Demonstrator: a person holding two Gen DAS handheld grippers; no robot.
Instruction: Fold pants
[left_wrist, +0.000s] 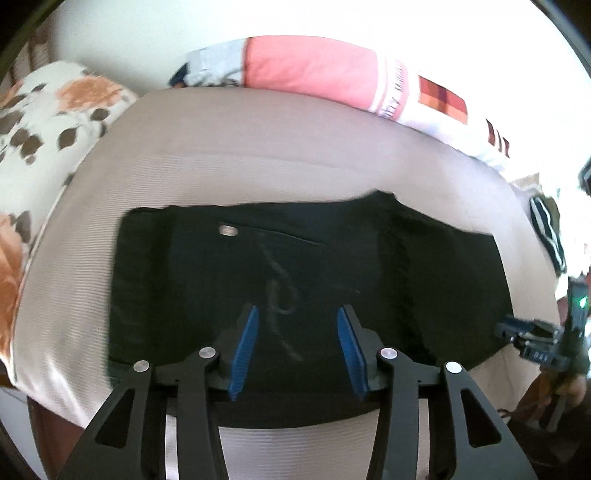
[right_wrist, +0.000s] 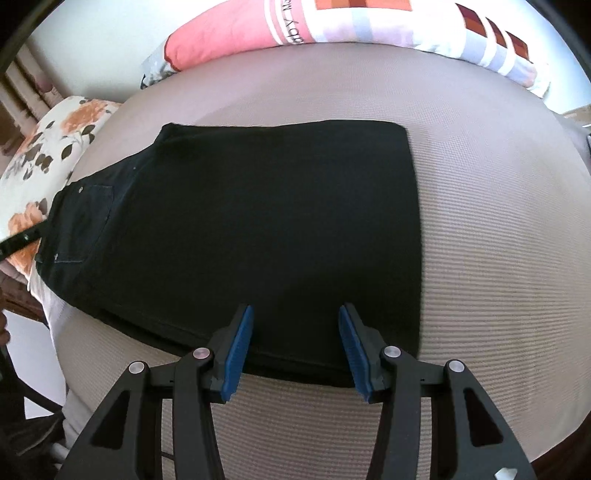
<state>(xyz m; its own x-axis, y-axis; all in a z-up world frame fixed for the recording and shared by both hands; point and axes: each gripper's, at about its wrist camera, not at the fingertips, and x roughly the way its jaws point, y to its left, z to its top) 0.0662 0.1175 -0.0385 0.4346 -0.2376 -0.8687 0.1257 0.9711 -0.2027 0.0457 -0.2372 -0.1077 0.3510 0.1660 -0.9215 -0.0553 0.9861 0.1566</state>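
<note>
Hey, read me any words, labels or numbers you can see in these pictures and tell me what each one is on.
Pink and white pillow: a line of lettering on its white stripe, upside down and too blurred to read.
Right gripper: small marks on its body in the left wrist view, too small to read.
Black pants: no text visible.

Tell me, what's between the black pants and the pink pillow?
Only bare beige cover. In the right wrist view nothing lies on that strip between the black pants and the pink pillow.
</note>
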